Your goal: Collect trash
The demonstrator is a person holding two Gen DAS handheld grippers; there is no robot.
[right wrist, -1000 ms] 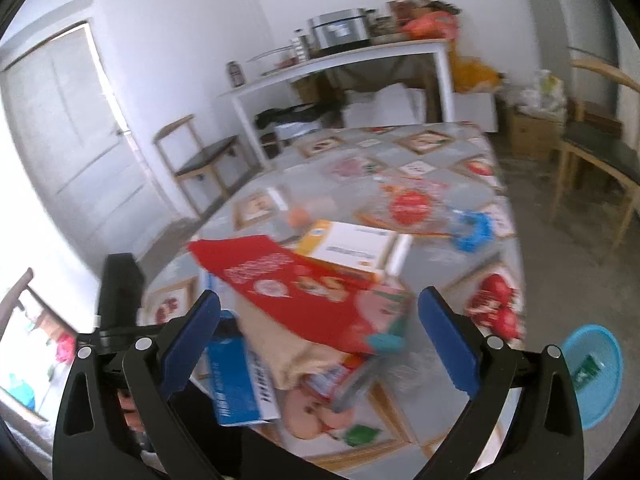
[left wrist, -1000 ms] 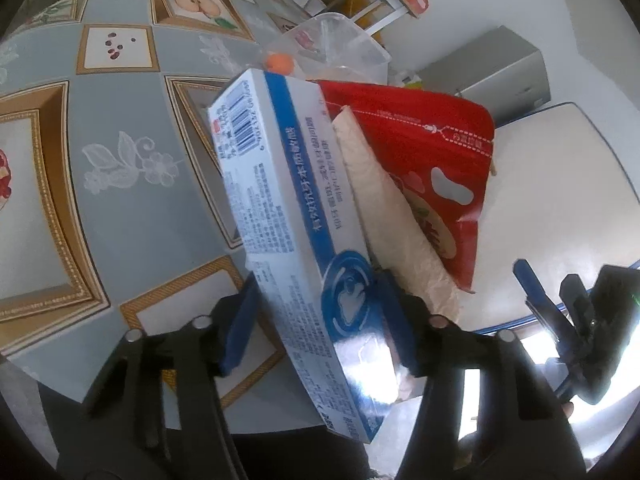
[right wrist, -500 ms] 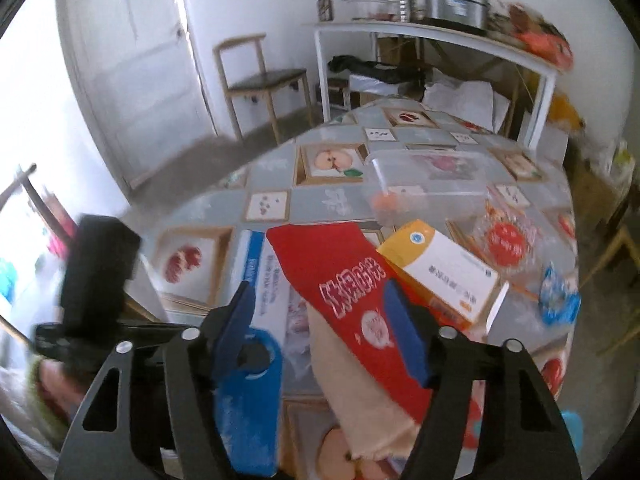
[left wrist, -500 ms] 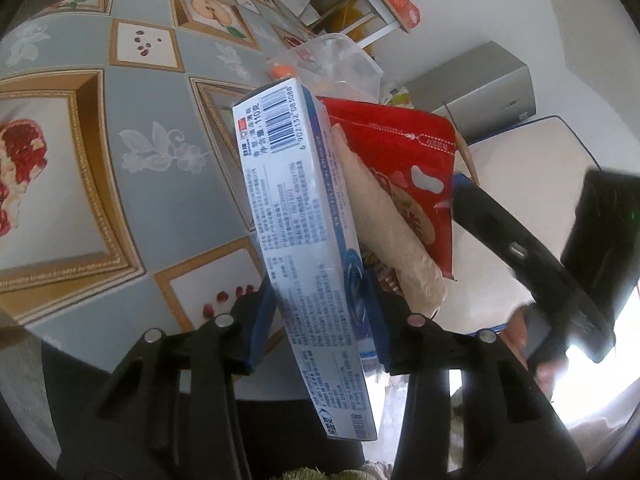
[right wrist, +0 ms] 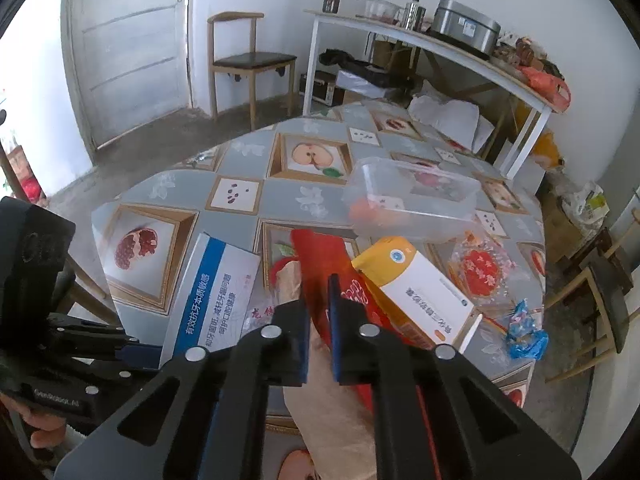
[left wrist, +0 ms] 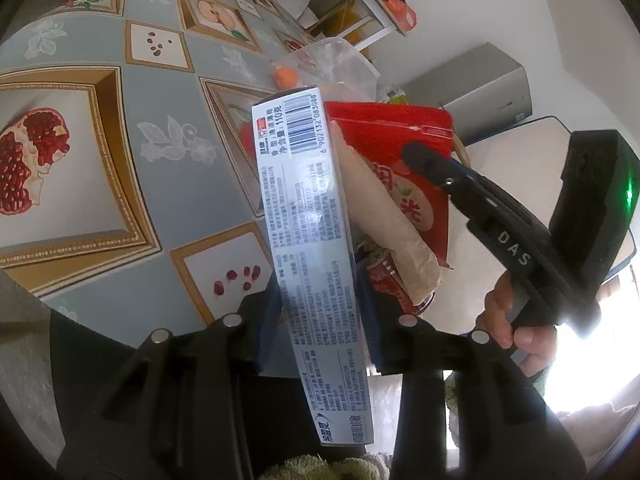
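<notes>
My left gripper point(left wrist: 318, 312) is shut on a blue and white toothpaste box point(left wrist: 308, 216), held above the table edge; the box also shows in the right wrist view point(right wrist: 212, 300). A beige paper wrapper point(left wrist: 384, 216) and a red snack bag point(left wrist: 404, 152) lean against it. My right gripper point(right wrist: 319, 312) is shut on the red snack bag point(right wrist: 320, 256), with the beige wrapper point(right wrist: 332, 400) below its fingers. The right gripper shows in the left wrist view with one finger point(left wrist: 440, 168) against the red bag.
The round table point(right wrist: 240, 148) has a fruit-pattern cloth. On it lie an orange and white box point(right wrist: 420, 288), a clear plastic container point(right wrist: 412, 196), a clear red-print wrapper point(right wrist: 480, 264) and a blue wrapper point(right wrist: 524, 332). Chairs and a white shelf table stand around.
My right gripper has swung in and closed from wide open onto the red bag. My left gripper has kept its hold on the toothpaste box and tilted it more upright.
</notes>
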